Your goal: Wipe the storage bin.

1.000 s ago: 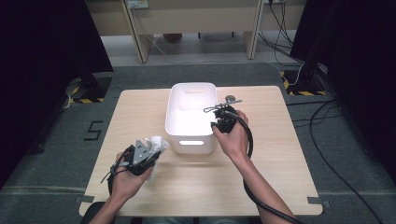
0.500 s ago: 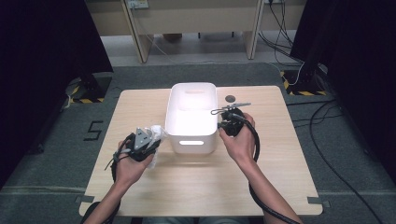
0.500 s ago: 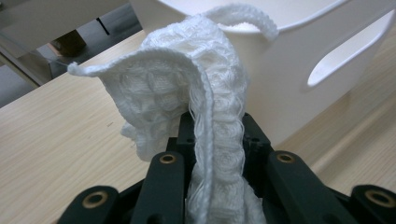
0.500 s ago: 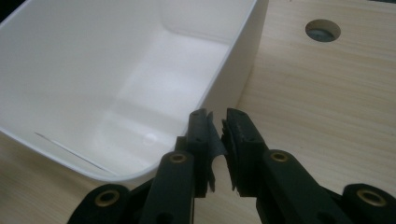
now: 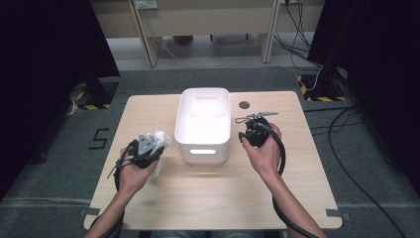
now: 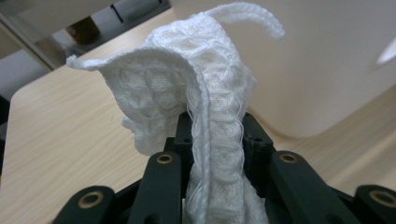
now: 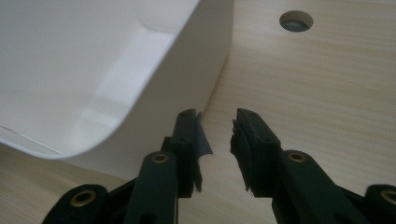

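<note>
- 2 grippers are over the wooden table (image 5: 208, 198), 1 in each of the person's hands, with a white bin (image 5: 204, 124) between them.
- Left gripper (image 5: 148, 148): jaws clamped on a white knitted cloth (image 5: 159, 141). In the left gripper view the cloth (image 6: 196, 107) is pinched between the black jaws and bunches up above them, 1 corner curling over at the top.
- Cloth position: held above the table on the left half, just beside the bin's left wall, nearer the front edge than the back. The high view does not show whether its hanging end touches the tabletop.
- Left jaws have just eased slightly wider, the cloth pinched between them.
- Right gripper (image 5: 255, 130): jaws apart, nothing between them. The right gripper view shows a clear gap with bare wood behind it.
- Right jaws have just been opening.
- Right gripper (image 7: 217, 128) sits just beside the bin's right wall (image 7: 154, 107), near its front right corner; the left jaw is close to the wall, contact cannot be told.
- Bin: stands at the middle of the table towards the back edge, long side running front to back, a slot handle in its front wall. Its inside looks bare in the high view.
- 1 round hole (image 5: 243, 105) lies in the tabletop near the back edge, right of the bin; also seen in the right gripper view (image 7: 296, 21).
- Cables trail from both grippers back along the forearms.
</note>
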Available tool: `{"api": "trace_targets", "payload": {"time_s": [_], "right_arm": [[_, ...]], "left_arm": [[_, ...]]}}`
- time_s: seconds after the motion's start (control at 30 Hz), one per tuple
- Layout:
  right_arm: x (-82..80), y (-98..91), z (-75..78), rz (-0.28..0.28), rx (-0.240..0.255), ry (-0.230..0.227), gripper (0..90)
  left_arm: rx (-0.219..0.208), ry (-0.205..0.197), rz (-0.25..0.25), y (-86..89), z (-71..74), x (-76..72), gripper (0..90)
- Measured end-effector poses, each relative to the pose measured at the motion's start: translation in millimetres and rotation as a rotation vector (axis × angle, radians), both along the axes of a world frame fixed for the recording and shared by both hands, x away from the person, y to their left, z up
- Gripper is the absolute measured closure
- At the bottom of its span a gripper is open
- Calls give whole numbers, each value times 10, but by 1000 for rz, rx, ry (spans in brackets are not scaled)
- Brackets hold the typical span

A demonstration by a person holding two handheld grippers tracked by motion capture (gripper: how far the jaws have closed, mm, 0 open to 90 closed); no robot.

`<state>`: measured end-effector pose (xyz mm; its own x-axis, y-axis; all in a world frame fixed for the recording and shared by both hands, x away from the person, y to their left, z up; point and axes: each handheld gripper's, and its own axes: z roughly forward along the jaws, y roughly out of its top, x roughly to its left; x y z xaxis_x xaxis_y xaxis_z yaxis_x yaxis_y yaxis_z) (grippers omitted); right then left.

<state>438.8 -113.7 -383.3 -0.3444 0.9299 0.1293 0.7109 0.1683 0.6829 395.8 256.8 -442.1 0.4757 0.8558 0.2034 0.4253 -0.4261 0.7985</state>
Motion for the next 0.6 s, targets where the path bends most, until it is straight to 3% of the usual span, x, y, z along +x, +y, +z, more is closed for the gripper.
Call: {"api": "trace_targets", "payload": {"time_s": [0.2,0.4,0.6], "right_arm": [[-17,-130,-191,-23,-7,42,664],[-24,-213,-294,-31,-4,65,656],[-23,-244,-306,-38,5,67,651]], "left_arm": [[13,81,50,145,-232,212,711],[18,149,65,142,-398,401,689],[18,173,84,136,-482,490,673]]}}
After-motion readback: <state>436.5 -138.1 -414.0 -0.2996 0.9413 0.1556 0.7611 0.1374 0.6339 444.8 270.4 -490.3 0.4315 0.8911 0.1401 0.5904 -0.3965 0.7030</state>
